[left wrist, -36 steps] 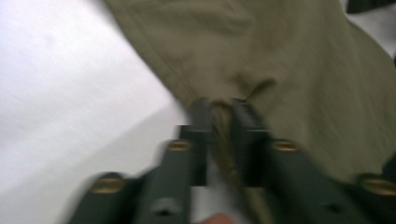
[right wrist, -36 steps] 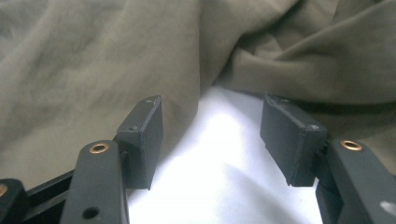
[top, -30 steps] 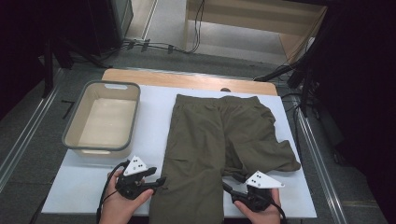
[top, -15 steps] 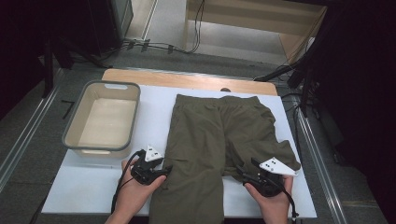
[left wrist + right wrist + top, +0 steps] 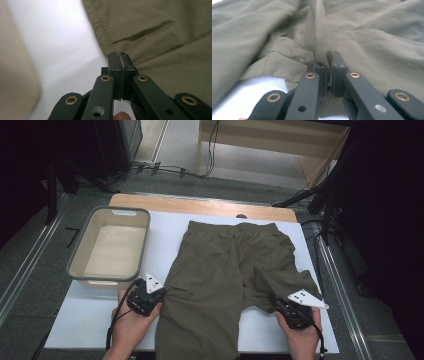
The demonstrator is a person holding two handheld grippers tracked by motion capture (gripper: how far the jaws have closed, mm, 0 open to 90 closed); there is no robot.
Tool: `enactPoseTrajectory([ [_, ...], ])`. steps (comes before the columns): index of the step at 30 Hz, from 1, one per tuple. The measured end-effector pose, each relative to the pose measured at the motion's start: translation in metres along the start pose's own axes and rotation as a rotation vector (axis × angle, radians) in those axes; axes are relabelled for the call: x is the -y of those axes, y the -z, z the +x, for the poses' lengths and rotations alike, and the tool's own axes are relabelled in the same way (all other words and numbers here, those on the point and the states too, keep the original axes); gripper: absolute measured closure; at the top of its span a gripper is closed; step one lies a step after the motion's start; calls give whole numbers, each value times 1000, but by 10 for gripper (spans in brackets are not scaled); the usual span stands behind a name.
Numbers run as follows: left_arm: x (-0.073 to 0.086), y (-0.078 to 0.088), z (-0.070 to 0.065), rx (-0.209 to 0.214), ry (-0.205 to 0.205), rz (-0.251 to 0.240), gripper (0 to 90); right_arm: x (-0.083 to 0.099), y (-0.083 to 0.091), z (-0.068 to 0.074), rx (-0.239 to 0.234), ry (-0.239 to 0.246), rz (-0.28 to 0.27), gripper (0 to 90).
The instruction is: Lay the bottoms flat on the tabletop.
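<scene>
From the high view, a pair of olive-green trousers (image 5: 225,280) lies flat on the white tabletop (image 5: 95,325), waistband at the far side, one leg running down to the near edge and the other folded up short toward the right. A grey-rimmed beige tub (image 5: 112,247) stands on the table just left of the trousers. The left gripper (image 5: 159,295) sits at the left edge of the long leg, held by the person's left hand (image 5: 129,327); the right gripper (image 5: 281,304) sits at the near edge of the folded leg, held by the right hand (image 5: 302,337). Each carries a grey three-cornered plate on top.

In the left gripper view, the left gripper (image 5: 120,58) has its jaws pressed flat together after just closing, their tips at the seamed edge of the trousers (image 5: 160,32). Whether any cloth is caught between them I cannot tell. The white tabletop (image 5: 62,47) spreads to the left, with the blurred tub wall (image 5: 15,75) beside it.

In the right gripper view, the right gripper (image 5: 329,61) has just been closing and is clamped on a raised fold of the trousers (image 5: 372,37), the cloth standing up in a ridge between the jaws. A patch of the tabletop (image 5: 244,95) shows at lower left.
</scene>
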State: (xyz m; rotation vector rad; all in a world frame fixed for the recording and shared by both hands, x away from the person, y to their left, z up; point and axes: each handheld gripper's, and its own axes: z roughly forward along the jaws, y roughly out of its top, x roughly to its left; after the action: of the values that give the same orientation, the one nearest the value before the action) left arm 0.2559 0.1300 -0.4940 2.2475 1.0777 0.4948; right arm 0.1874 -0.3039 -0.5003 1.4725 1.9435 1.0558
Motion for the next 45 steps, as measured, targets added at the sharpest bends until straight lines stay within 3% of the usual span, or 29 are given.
enactPoseTrajectory([
  [3,4,0,4,-17,28,-7,884,2,2,-9,18,-15,-10,839],
  [9,5,3,7,-41,22,-5,883,4,8,-19,56,-18,-23,843],
  [13,6,4,6,-36,26,-28,879,5,8,-21,47,-25,-28,835],
  [15,7,9,3,-22,37,-60,807,8,9,-20,4,-39,-50,701],
  [17,6,15,-3,17,45,-113,619,9,10,-19,-63,-53,-67,521],
  [19,4,21,-14,39,37,-142,498,8,13,-13,-75,-49,-68,414],
  [23,1,25,-36,148,17,-182,371,9,22,-2,-109,-49,-78,364],
  [28,-3,23,-69,266,-39,-190,332,14,28,15,-125,-48,-66,365],
  [35,-15,14,-108,386,-102,-195,327,18,24,36,-158,-23,-45,450],
  [41,-21,4,-135,446,-168,-164,324,23,7,54,-212,25,15,509],
  [45,-24,-5,-153,485,-195,-140,300,26,-4,60,-190,46,41,463],
])
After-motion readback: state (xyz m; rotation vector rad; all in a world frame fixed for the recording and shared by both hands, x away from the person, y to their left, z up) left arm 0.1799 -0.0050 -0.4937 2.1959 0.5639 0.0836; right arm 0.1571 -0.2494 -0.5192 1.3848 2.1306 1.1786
